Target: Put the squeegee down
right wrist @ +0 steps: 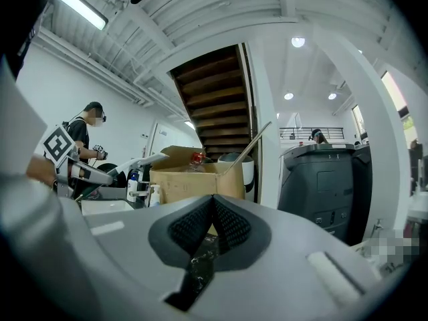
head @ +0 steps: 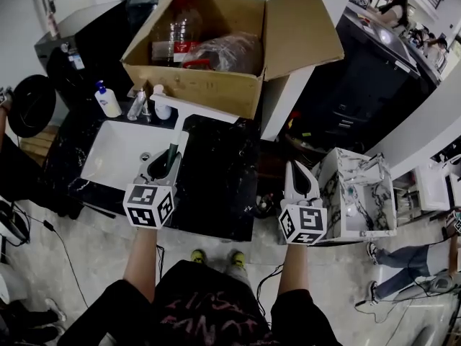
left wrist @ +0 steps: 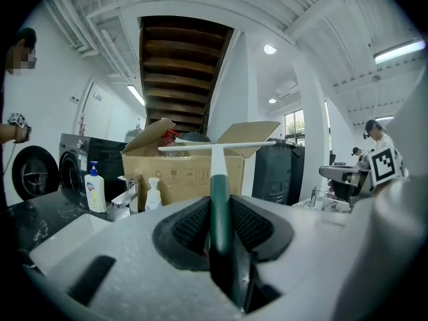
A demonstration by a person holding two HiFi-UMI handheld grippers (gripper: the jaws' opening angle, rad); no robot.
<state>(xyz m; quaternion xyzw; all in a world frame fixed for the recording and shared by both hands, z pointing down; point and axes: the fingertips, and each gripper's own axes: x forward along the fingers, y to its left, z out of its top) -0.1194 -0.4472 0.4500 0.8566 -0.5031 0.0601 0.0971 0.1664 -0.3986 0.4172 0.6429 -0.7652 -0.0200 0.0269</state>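
Note:
The squeegee has a dark green handle and a long white blade. My left gripper is shut on its handle over the right edge of the white sink. The blade hangs just in front of the cardboard box. In the left gripper view the green handle stands upright between the black pads, with the blade level across the top. My right gripper hovers off the counter's right edge, jaws shut and empty. Its pads meet at the tip.
The black marble counter carries the open cardboard box full of bottles and plastic. A faucet, a soap pump bottle and a small white bottle stand behind the sink. A marble-patterned basin unit sits at the right.

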